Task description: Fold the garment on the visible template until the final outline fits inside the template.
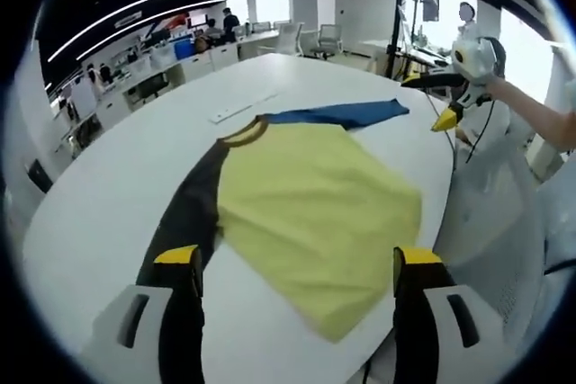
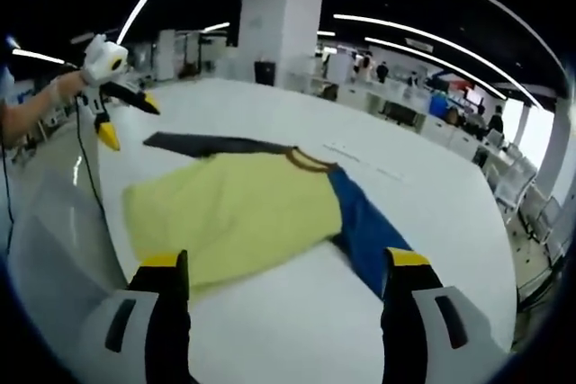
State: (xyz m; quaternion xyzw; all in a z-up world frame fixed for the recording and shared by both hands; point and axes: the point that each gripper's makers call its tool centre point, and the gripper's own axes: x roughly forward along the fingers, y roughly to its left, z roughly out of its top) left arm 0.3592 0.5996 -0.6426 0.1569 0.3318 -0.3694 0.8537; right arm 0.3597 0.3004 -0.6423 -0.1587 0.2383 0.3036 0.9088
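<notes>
A yellow shirt (image 1: 315, 209) with a brown collar (image 1: 245, 132) lies flat on a white oval table (image 1: 108, 213). One of its long sleeves is black (image 1: 189, 213) and the other blue (image 1: 337, 114). My left gripper (image 1: 297, 258) hovers open over the shirt's hem end, its left jaw above the black sleeve's cuff. In the right gripper view the shirt (image 2: 234, 213) lies ahead of my open right gripper (image 2: 284, 261), and the blue sleeve (image 2: 364, 227) runs toward its right jaw. Each gripper also shows in the other's view, held in the air beyond the table edge: right gripper (image 1: 434, 101), left gripper (image 2: 129, 121).
Faint pale strips (image 1: 236, 112) lie on the table beyond the collar. The shirt's hem sits close to the table edge (image 1: 405, 321). Office desks, chairs (image 1: 328, 40), a white pillar (image 2: 281, 29) and distant people surround the table.
</notes>
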